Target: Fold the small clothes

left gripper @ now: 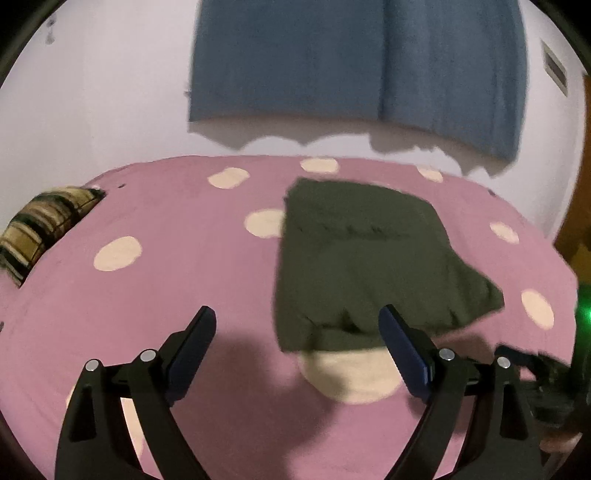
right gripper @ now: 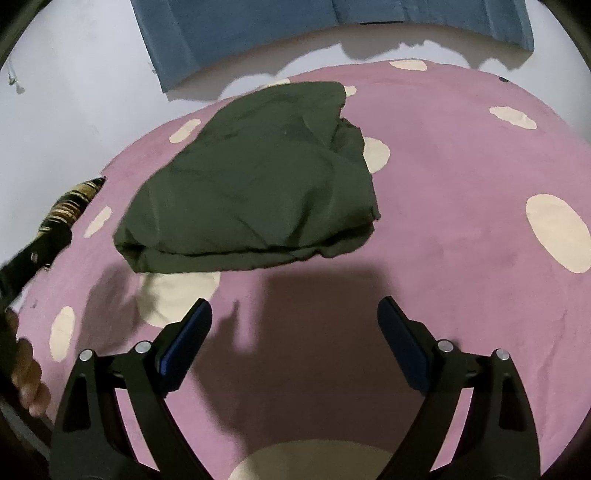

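Toward the bed's [left gripper: 177,288] far edge the garment [right gripper: 255,184] lies folded but lumpy, and its loose right-hand layers could slide apart if you snag the near hem, since your left gripper [left gripper: 297,325] and right gripper [right gripper: 294,314] hover low at the near edge, jaws wide, holding nothing.

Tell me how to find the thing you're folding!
Find the big pink bedsheet with cream dots, under the blue curtain. In its middle lies the garment, a rumpled, folded bundle. It is the only dark olive-green thing there, plain, with no dots or stripes.
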### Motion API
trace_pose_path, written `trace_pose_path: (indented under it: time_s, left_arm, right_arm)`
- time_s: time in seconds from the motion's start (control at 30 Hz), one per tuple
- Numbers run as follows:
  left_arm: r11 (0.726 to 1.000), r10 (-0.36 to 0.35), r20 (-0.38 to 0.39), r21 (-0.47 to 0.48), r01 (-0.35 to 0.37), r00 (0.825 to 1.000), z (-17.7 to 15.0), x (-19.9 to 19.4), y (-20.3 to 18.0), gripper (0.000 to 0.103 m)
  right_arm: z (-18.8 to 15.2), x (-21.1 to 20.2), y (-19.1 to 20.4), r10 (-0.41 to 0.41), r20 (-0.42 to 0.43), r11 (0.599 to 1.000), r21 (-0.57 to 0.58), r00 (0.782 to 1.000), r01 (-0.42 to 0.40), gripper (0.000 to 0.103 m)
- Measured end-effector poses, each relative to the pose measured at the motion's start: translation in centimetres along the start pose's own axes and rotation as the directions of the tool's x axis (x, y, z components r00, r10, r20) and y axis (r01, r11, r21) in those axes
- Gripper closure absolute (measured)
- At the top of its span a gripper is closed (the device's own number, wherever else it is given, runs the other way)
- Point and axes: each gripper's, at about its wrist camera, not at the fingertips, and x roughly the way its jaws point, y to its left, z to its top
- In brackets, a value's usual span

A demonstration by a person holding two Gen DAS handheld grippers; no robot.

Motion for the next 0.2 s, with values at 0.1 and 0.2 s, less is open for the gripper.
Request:
trace_pose_path:
  time_s: [0.1, 0.2]
  left_arm:
    - [0.997, 0.035, -0.013, -0.072, -0.036, 0.999, 2.0, 1.7, 3.4, 0.014]
    - [0.983, 0.158, -0.035, -0.086, -0.161, 0.987, 4.3, 5.5, 7.1, 0.014]
  right_arm:
    - [1.2, -1.6, -0.7, 0.022, 0.039, 1.0, 0.018, 0.999, -0.022, 0.012]
    - [3.9, -3.0, -3.1, -0.001, 0.098, 0.999, 0.038, 0.995, -0.003, 0.009]
